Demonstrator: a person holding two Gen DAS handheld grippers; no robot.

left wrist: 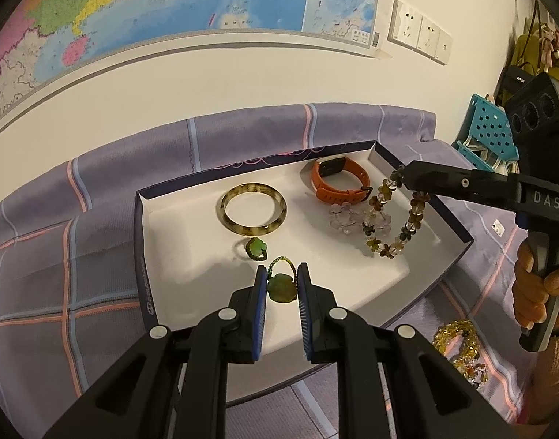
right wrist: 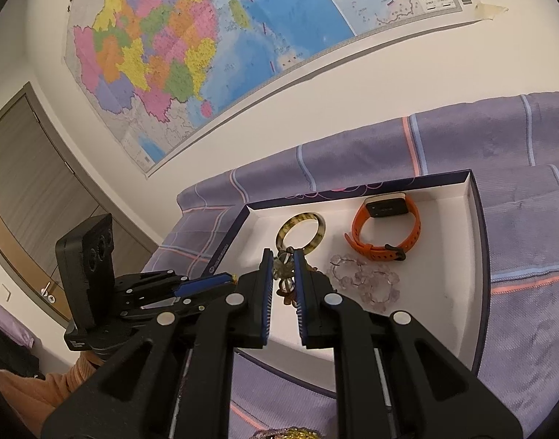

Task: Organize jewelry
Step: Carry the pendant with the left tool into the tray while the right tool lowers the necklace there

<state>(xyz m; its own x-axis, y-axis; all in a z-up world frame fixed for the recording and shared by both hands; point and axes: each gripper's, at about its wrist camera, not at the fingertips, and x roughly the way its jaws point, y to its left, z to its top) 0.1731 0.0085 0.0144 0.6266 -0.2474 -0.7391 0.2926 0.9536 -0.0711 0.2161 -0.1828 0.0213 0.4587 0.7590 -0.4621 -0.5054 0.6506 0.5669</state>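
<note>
Snagging threatens: left gripper (left wrist: 282,285) clamps a green ring (left wrist: 280,287), right gripper (right wrist: 283,274) pinches a dangling bracelet (left wrist: 393,216) (above the tray (left wrist: 458,252)).

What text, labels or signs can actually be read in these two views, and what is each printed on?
"DAS": white letters on the right gripper body, cut off at the picture's edge.
Wall map: place names, inset title and barcode label too small to read.
Tray outer wall: white logo and script too blurred to read.
Orange watch screen: nothing legible.
</note>
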